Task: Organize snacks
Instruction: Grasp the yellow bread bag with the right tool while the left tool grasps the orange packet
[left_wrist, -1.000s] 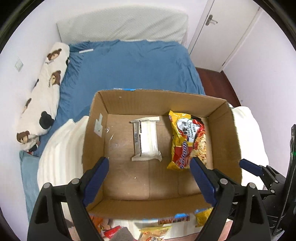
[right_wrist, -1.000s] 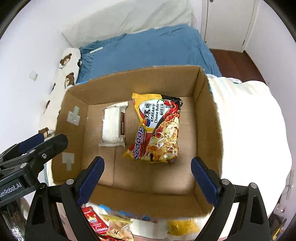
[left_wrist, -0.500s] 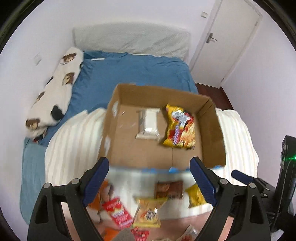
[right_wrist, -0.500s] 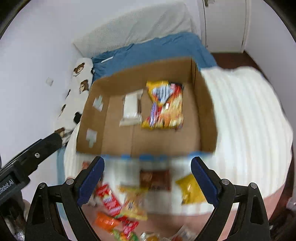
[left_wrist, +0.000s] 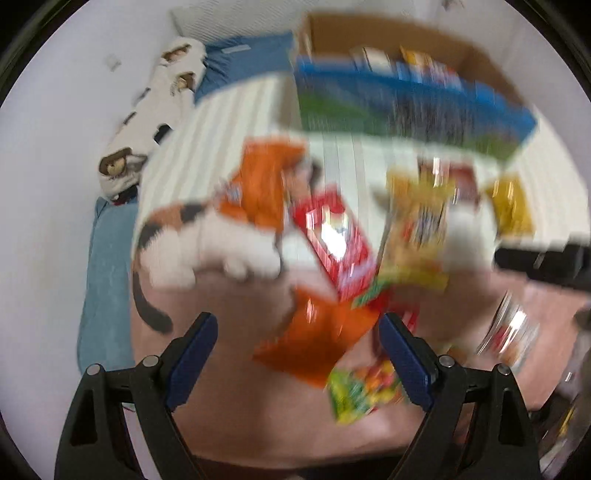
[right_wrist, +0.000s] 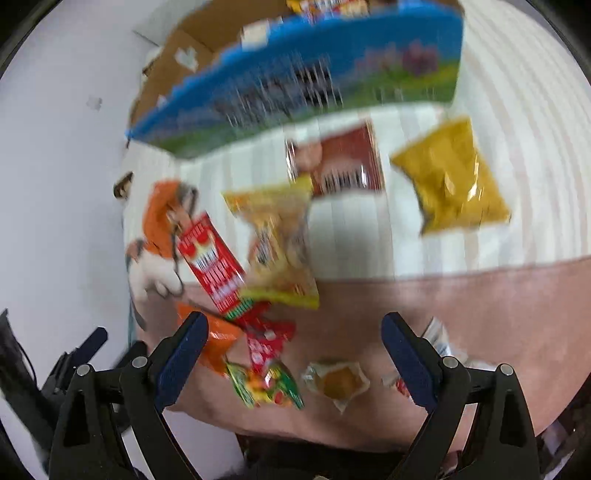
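Both grippers have swung back off the box (right_wrist: 295, 85), now upper frame in blurred views, left gripper (left_wrist: 297, 356) and right gripper (right_wrist: 293, 354) spread wide and empty over snacks (right_wrist: 273, 243) scattered mid-frame on the striped and pink bedding (right_wrist: 480, 302).

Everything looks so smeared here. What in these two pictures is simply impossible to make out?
- Printing on the red packet and the yellow noodle bag: unreadable in both views, smeared by motion blur.
- Contents of the cardboard box: left wrist view shows only blurred scraps behind its printed front wall; right wrist view cuts them off at the top edge.
- Shiny wrapper, left wrist view: too blurred to identify.
- Packet behind the right claw: mostly hidden by its finger.
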